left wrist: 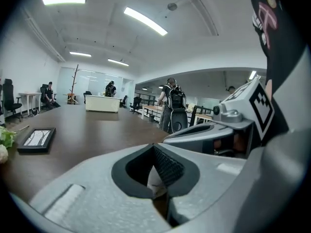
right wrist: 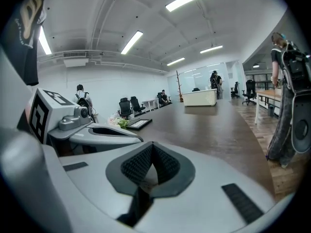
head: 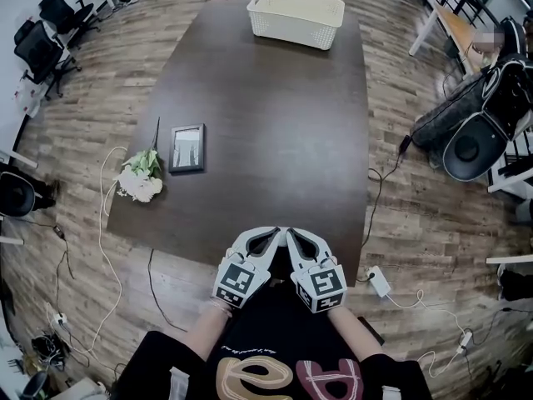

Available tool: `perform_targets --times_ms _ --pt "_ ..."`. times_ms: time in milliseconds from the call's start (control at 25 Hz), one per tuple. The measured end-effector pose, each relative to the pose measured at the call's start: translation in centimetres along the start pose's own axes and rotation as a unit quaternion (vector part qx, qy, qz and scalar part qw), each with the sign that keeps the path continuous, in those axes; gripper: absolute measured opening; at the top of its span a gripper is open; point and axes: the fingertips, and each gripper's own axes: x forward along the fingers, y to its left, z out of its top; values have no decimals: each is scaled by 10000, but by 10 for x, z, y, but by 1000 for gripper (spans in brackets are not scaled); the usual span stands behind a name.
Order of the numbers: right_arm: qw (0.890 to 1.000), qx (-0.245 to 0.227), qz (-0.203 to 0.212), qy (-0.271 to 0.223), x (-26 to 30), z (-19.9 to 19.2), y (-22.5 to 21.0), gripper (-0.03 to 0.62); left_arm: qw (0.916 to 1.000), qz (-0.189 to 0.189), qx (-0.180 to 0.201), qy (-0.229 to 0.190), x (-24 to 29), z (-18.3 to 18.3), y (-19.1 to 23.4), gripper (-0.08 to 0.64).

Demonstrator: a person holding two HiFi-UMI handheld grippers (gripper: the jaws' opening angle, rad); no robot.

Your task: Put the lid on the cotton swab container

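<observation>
The left gripper [left wrist: 160,173] has its jaws fully together with nothing between the ribbed pads. The right gripper [right wrist: 150,168] is the same, pads meeting and empty. In the head view both are held tip to tip just over the near edge of the dark worktop [head: 275,123], close against the person's black shirt [head: 275,332], which cuts off the forearms.

Neither the cotton swab container nor its lid can be made out in any view. Far ahead of the jaws, at the opposite end of the worktop, stands a white basket [head: 296,17]; its inside is too small and pale to read. Ahead and to the left of the jaws lies a picture frame [head: 187,147], and just left of it a bunch of flowers [head: 141,177] hangs partly over the worktop's edge. Each gripper's view is half blocked by its own grey body.
</observation>
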Motion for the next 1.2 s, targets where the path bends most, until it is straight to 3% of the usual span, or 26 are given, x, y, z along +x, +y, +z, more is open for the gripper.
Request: perform_targets --times_ms 240,400,640,800,960,1120,1200 --pt "9995 134 218 197 -5 -5 7 8 9998 72 159 10 2 -2 -3 6" --pt "9975 -207 577 351 -9 -8 27 7 9999 56 93 -13 1 -2 -1 6" --pt "9979 -467 324 297 -8 -6 29 6 9999 98 39 -94 -1 1 0 6" --pt "9984 -388 315 263 -8 -9 29 6 9998 125 68 -102 -1 -1 0 6" --pt "9982 -296 393 329 -7 -9 29 6 9989 115 -396 -242 -2 -2 4 6" --pt "9977 -246 470 416 -5 -11 30 8 9992 181 -289 -220 0 -1 5 6" --pt "9970 -35 551 550 -5 -11 28 8 9985 166 -473 -202 0 0 5 6"
